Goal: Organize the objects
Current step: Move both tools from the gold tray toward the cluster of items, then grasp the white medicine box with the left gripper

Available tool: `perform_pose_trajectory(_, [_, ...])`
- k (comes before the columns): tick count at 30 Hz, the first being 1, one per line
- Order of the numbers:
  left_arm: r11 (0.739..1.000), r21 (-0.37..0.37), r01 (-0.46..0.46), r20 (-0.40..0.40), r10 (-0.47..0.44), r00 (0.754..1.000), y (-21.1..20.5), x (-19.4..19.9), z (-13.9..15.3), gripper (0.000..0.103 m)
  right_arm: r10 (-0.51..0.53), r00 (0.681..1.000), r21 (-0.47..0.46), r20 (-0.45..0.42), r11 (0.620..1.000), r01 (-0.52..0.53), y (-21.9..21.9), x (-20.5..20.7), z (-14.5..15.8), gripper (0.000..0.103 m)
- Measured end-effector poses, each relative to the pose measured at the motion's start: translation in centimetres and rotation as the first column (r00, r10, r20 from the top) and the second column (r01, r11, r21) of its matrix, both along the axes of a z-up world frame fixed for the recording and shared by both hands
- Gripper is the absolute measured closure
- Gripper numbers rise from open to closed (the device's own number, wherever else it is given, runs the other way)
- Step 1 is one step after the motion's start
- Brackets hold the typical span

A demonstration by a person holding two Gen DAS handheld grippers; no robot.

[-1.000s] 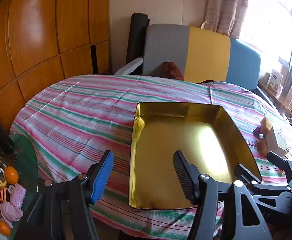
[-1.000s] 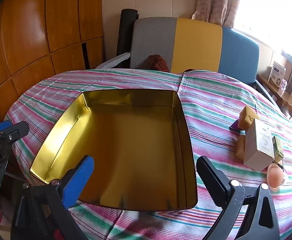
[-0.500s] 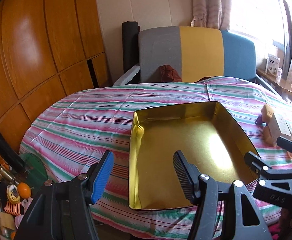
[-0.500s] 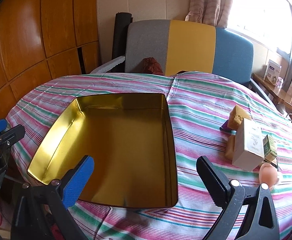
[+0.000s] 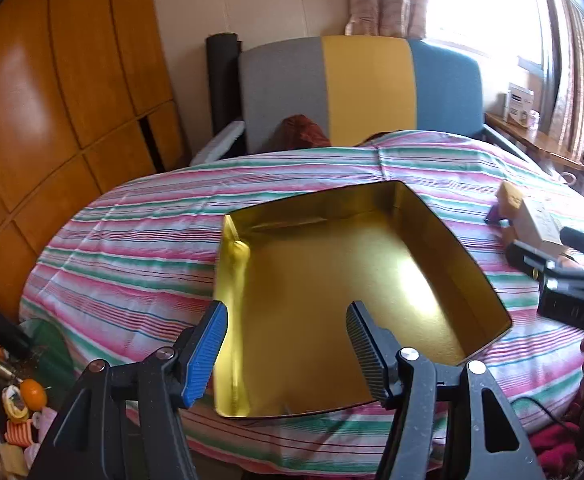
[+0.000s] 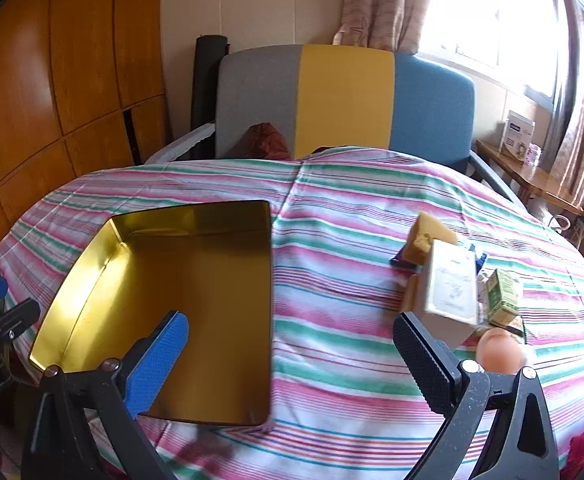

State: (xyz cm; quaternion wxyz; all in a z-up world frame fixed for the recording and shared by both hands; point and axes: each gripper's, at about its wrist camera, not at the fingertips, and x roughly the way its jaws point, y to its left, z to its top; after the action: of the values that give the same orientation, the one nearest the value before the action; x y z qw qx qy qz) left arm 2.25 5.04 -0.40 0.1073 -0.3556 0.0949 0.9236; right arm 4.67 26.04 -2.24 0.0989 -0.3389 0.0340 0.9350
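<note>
A gold metal tray (image 5: 444, 224) (image 6: 91, 252) lies empty on the striped tablecloth, near the table's front edge. My left gripper (image 5: 287, 348) is open and empty, hovering above the tray's near left corner. My right gripper (image 6: 292, 356) is open and empty, above the cloth just right of the tray. To the right lies a cluster: a white box (image 6: 450, 284) (image 5: 536, 220), a yellow sponge (image 6: 428, 236) (image 5: 510, 198), a small green box (image 6: 504, 296), a pink egg (image 6: 498, 350) and a purple item (image 6: 402, 260).
A grey, yellow and blue chair (image 6: 344, 100) stands behind the round table (image 6: 332, 184). Wooden panels (image 5: 51, 100) line the left wall. A low side table with small items (image 5: 15, 400) sits at lower left. A shelf with a box (image 6: 518, 138) is at the right by the window.
Both grippers have pulled back and swung right; the tray now sits further left in the right wrist view. Both stay open and empty. The objects have not moved.
</note>
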Motion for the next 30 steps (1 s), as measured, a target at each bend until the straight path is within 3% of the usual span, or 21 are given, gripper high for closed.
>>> perform_pose_trajectory(3, [0.993, 0.084, 0.081, 0.038, -0.085, 0.996, 0.5, -0.2, 0.1, 0.039, -0.046, 0.999, -0.007, -0.01, 0.999, 0.046, 2.4, 0.3, 0.7, 0.0])
perform_pose_trajectory(7, [0.961, 0.21, 0.182, 0.114, -0.208, 0.971, 1.6, -0.7, -0.1, 0.035, -0.13, 0.991, -0.022, -0.02, 0.991, 0.13, 7.3, 1.0, 1.8, 0.0])
perform_pose_trajectory(13, [0.942, 0.176, 0.284, 0.135, -0.309, 0.941, 5.3, -0.5, -0.2, 0.035, -0.29, 0.957, -0.109, -0.007, 0.952, 0.287, 16.7, 2.7, 2.6, 0.0])
perform_pose_trajectory(17, [0.919, 0.183, 0.35, 0.15, -0.378, 0.914, 7.8, -0.5, 0.2, 0.035, -0.37, 0.929, -0.195, 0.024, 0.909, 0.368, 22.4, 4.0, 1.3, 0.0])
perform_pose_trajectory(21, [0.874, 0.21, 0.438, 0.16, -0.473, 0.867, 11.5, -1.0, 1.4, 0.035, -0.424, 0.904, -0.243, 0.044, 0.874, 0.422, 25.9, 5.5, -0.7, 0.0])
perform_pose_trajectory(25, [0.836, 0.218, 0.503, 0.181, -0.541, 0.821, 16.0, -1.6, 1.9, 0.024, -0.482, 0.874, -0.367, 0.054, 0.805, 0.467, 28.2, 6.4, -2.0, 0.0])
perform_pose_trajectory(30, [0.792, 0.207, 0.574, 0.226, -0.609, 0.76, 22.7, -2.4, 1.5, 0.022, -0.499, 0.866, -0.423, 0.033, 0.778, 0.465, 28.9, 7.1, -1.8, 0.0])
